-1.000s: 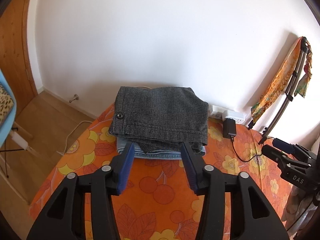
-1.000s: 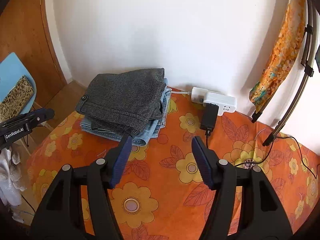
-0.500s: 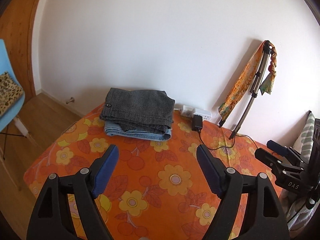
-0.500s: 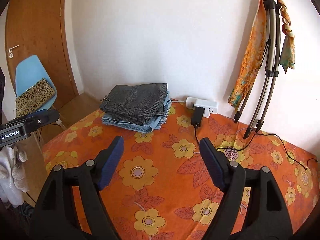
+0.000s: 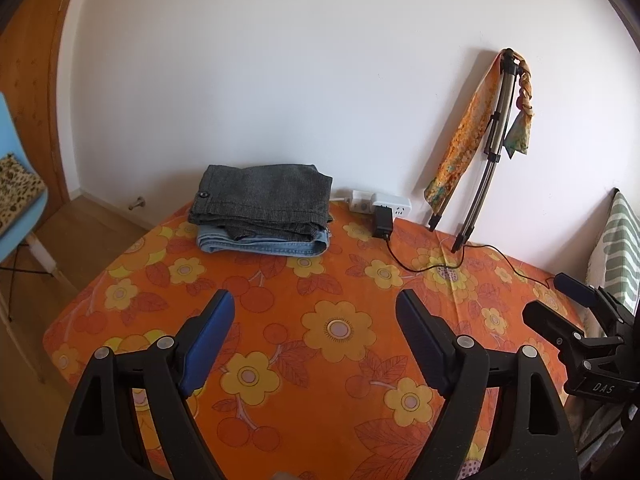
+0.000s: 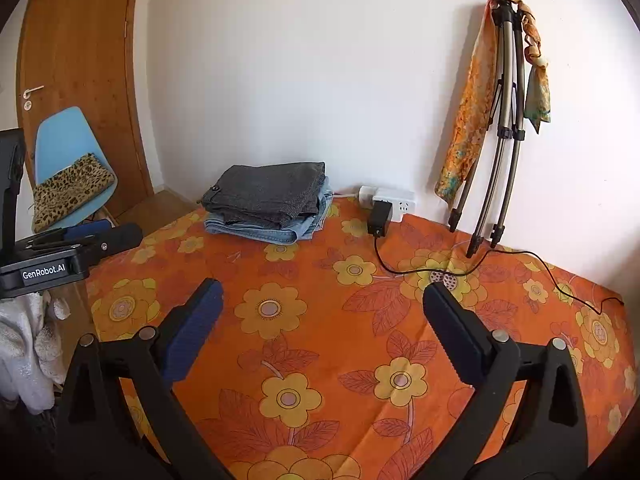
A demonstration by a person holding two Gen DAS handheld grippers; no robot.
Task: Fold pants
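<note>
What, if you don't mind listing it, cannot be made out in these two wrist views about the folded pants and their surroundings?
- Folded jeans: mostly covered by the grey pants in both views; how they are folded is hidden.
- Power strip: its left end hides behind the stack in both views.
- Blue chair: cut off by the left wrist view's edge.
- Black cable: its far end is too small in the right wrist view.
</note>
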